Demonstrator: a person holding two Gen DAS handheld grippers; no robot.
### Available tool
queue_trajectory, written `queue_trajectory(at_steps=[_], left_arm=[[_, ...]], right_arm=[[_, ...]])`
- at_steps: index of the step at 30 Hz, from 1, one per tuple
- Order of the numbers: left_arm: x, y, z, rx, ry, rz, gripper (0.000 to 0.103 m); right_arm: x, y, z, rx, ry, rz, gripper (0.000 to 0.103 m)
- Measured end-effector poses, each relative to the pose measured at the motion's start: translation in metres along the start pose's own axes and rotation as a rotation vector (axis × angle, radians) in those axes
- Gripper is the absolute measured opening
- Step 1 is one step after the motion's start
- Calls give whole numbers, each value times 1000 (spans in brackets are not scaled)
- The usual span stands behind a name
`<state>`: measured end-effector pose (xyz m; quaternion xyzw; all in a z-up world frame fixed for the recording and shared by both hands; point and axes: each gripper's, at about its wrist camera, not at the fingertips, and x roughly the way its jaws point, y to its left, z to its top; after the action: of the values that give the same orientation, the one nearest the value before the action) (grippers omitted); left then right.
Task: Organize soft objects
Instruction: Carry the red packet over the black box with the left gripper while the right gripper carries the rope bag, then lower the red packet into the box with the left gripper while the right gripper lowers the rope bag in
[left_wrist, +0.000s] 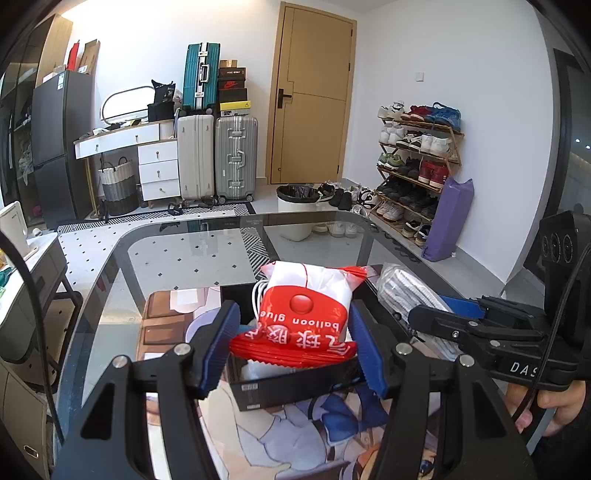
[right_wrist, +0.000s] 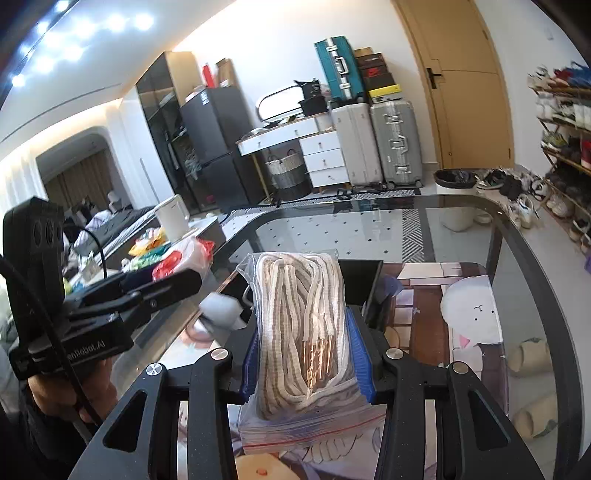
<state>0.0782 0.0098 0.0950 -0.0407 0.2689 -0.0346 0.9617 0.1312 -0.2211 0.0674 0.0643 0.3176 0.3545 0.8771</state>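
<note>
A red and white packet (left_wrist: 306, 295) printed "balloon glue" sits between the blue pads of my left gripper (left_wrist: 291, 317), which is shut on its lower edge and holds it just over an open black box (left_wrist: 295, 384). In the right wrist view, my right gripper (right_wrist: 304, 325) is shut on a clear zip bag of striped beige cords (right_wrist: 299, 317), held above the printed mat (right_wrist: 443, 295). The same black box (right_wrist: 364, 284) stands behind that bag. The right gripper (left_wrist: 424, 319) with the bag of cords (left_wrist: 406, 291) also shows at the right of the left wrist view.
The box and mat lie on a glass table (left_wrist: 177, 251) with rounded corners. A low side table (right_wrist: 173, 236) with a kettle and bright bags stands to its left. A bin (left_wrist: 297, 206), a shoe rack (left_wrist: 417, 166) and suitcases (left_wrist: 218, 155) line the far wall.
</note>
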Motion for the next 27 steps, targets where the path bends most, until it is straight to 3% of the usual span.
queue_trajectory(at_steps=[7,27], left_arm=[[17,1,-1,-3,15,1,60],[59,3,1,-16,63,38,60]], right_arm=[[10,-11,8,64,-13,-11,42],[54,-13,33,95,2,2,42]])
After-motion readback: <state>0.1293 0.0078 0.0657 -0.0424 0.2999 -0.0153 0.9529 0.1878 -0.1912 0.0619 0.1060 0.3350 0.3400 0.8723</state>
